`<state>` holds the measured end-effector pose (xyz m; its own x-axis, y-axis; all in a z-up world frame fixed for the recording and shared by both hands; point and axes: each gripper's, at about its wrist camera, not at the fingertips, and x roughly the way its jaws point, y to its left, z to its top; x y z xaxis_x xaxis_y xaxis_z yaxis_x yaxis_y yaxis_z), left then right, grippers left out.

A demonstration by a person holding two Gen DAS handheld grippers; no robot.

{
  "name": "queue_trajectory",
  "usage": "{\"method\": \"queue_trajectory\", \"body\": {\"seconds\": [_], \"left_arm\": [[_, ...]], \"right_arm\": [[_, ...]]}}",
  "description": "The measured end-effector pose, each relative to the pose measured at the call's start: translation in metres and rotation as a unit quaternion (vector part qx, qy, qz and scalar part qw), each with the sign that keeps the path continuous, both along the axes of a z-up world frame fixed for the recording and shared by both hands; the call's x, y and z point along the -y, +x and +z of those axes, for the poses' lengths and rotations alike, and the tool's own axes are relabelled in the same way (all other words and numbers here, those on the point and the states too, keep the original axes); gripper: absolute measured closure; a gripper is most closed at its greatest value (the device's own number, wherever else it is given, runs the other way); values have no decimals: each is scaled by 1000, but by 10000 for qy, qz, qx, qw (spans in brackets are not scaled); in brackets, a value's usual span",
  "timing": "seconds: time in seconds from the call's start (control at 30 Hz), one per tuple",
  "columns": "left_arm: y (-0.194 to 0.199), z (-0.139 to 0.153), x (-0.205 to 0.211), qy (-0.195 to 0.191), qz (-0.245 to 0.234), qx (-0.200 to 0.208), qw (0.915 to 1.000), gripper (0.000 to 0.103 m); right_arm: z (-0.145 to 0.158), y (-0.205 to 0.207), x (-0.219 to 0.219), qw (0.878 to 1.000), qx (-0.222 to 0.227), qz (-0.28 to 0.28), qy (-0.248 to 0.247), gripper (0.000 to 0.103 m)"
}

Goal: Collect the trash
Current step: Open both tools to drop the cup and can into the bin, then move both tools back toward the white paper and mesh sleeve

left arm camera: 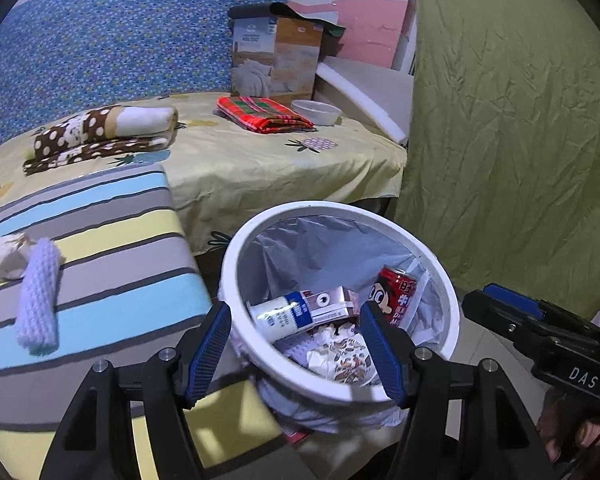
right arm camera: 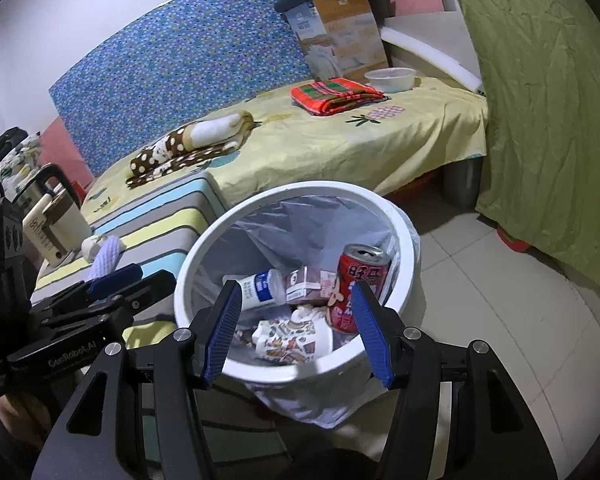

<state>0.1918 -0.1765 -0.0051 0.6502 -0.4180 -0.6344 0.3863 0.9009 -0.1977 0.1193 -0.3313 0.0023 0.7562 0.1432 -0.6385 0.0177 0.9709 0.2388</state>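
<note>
Lettering first: your right gripper [left arm camera: 512, 312], seen from the left wrist, carries "DAS" in white on its black body, and your left gripper [right arm camera: 116, 280], seen from the right wrist, reads "GenRobot.AI". The red can [right arm camera: 358, 286] standing in the white bin [right arm camera: 404, 240] shows a cartoon face and white Chinese characters, with a few Latin letters too cut off to read. The white bottle [right arm camera: 260, 286] lying on its side beside it has a blue label whose print is too small to make out, and the bedding box [left arm camera: 274, 58] at the far end of the bed [left arm camera: 260, 160] has a small title you cannot read either. You hold both grippers low over the near rim of the bin, pointing forward and down into it, side by side and close. On each gripper the blue-padded fingers [left arm camera: 210, 346] stand wide apart with nothing between them. Inside the liner lie the can, the bottle, a small pink-brown carton [right arm camera: 306, 286], and a crumpled patterned paper cup [right arm camera: 288, 340]. Out on the striped cushion [left arm camera: 100, 240] to your left rest a crumpled paper wad [left arm camera: 4, 258] and a lilac knitted roll [left arm camera: 38, 300], touching each other.
</note>
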Motion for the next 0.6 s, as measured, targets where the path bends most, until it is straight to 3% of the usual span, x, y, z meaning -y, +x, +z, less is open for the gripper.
{"method": "queue_trajectory", "body": {"seconds": [0.6], "left_arm": [[-59,17,-66,73,649,110,9978,37]], "right_arm": [[10,-15,-55,9958,213,888,46,44]]}}
